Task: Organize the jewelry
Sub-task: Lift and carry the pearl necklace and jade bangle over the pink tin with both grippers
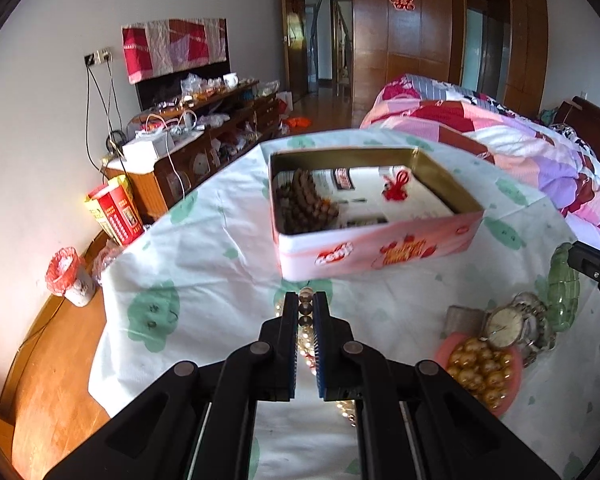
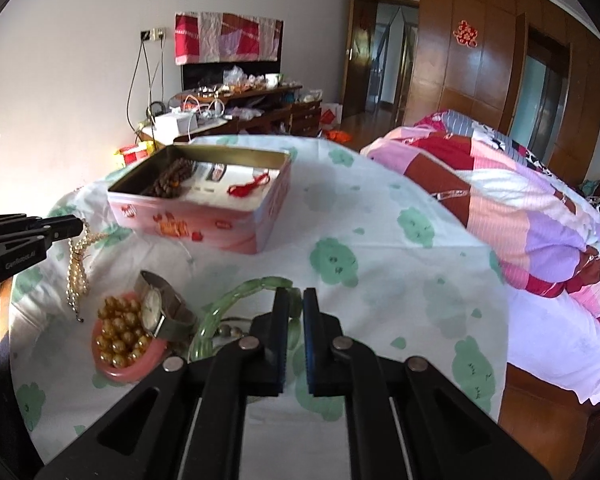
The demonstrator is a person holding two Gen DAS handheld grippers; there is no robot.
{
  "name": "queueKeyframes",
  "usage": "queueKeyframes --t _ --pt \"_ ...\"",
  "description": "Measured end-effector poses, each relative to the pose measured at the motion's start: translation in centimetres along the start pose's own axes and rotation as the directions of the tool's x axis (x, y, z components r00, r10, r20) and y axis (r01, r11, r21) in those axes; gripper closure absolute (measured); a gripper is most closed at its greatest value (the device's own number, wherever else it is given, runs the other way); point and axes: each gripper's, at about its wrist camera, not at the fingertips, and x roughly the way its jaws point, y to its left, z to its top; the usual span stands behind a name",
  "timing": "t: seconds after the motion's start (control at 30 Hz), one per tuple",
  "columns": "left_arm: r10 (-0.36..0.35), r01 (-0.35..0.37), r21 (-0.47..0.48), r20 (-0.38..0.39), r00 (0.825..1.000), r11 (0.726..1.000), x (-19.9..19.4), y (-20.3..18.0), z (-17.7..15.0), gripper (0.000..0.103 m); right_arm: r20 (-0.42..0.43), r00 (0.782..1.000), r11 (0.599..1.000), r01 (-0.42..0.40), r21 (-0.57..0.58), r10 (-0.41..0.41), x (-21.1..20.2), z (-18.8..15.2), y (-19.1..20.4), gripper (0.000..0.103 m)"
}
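Pinched between the left gripper's (image 1: 305,307) jaws is a pearl strand (image 2: 77,271), which dangles from the tips down to the cloth (image 2: 380,240). Just ahead sits the open pink tin (image 1: 376,250), holding brown beads (image 1: 306,204) and a red knot (image 1: 396,188). Right gripper (image 2: 296,306) is nearly closed on the green bangle's (image 2: 220,308) rim. Left of the bangle lie a watch (image 2: 156,308) and a pink dish (image 2: 128,370) of gold beads (image 2: 120,332).
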Motion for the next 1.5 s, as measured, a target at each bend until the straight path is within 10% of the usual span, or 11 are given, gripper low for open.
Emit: queueKeyframes --t 1.5 --pt "0.039 -0.066 0.131 0.199 0.979 0.989 -0.5 -2.8 9.7 0.097 0.175 0.984 0.989 -0.001 -0.148 0.028 1.2 9.0 3.1 0.094"
